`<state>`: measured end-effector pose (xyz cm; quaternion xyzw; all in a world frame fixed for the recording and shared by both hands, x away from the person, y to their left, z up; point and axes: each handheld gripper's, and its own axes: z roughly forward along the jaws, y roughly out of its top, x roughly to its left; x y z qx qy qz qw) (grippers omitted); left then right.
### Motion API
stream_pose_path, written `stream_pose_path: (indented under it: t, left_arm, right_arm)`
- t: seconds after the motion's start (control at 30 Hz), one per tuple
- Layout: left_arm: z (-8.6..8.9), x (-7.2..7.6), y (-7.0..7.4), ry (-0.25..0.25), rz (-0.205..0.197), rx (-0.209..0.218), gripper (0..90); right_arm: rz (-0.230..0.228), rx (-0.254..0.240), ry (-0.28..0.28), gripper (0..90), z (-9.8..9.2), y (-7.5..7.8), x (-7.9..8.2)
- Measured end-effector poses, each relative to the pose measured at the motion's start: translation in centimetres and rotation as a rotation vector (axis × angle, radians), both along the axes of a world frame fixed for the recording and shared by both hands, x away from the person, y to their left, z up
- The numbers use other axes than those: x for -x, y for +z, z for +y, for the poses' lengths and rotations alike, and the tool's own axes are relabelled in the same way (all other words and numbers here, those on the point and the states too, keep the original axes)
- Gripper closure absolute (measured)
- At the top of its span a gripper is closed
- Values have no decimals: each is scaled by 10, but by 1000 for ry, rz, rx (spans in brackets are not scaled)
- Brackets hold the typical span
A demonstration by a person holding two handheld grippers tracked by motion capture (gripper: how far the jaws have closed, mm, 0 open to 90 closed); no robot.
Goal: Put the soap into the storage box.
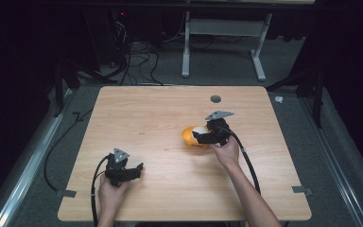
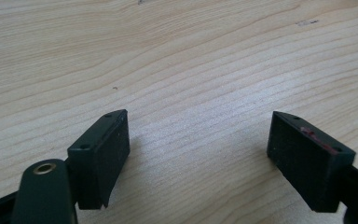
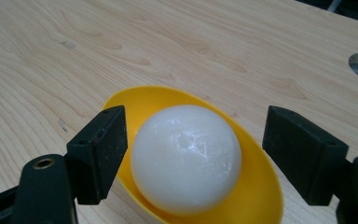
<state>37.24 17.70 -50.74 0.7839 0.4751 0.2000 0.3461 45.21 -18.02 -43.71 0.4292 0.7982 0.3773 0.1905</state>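
1. Two grippers work over a pale wooden table (image 1: 160,113) with fine, wavy grain and rounded corners.
2. Right of the table's middle sits a yellow bowl (image 3: 261,186), smooth and glossy, shallow and rounded, like thin plastic.
3. Inside the bowl rests a white ball (image 3: 185,157), round, slightly translucent, with a faintly scuffed, waxy-looking surface.
4. The right gripper (image 3: 196,156) hovers at the bowl with its jaws apart, one on each side of the ball; the left jaw is just beside the ball, the right jaw stands clear of it, over the bowl's rim.
5. Its jaws are matte black rectangular blocks with small screw holes on top.
6. In the high view the right gripper (image 1: 208,136) is held from the near side by the right hand (image 1: 227,151), a grey three-cornered plate on top and a black cable trailing toward the near edge.
7. The left gripper (image 2: 198,154), at the near left of the table, has its jaws wide apart over bare wood, holding nothing.
8. A reddish smear marks the top edge of its right jaw.
9. A small grey round disc (image 1: 215,99) is set into the table near the far edge.
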Motion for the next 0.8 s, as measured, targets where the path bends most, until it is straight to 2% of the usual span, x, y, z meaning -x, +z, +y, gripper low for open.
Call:
stream_pose_path:
  t: [0.27,0.8]
  left_arm:
    - [0,0,0,0,0,0,215]
    - [0,0,0,0,0,0,216]
  right_arm:
    - [-17,-24,-12,243,-9,7,4]
    - [-31,-37,-16,249,-20,15,11]
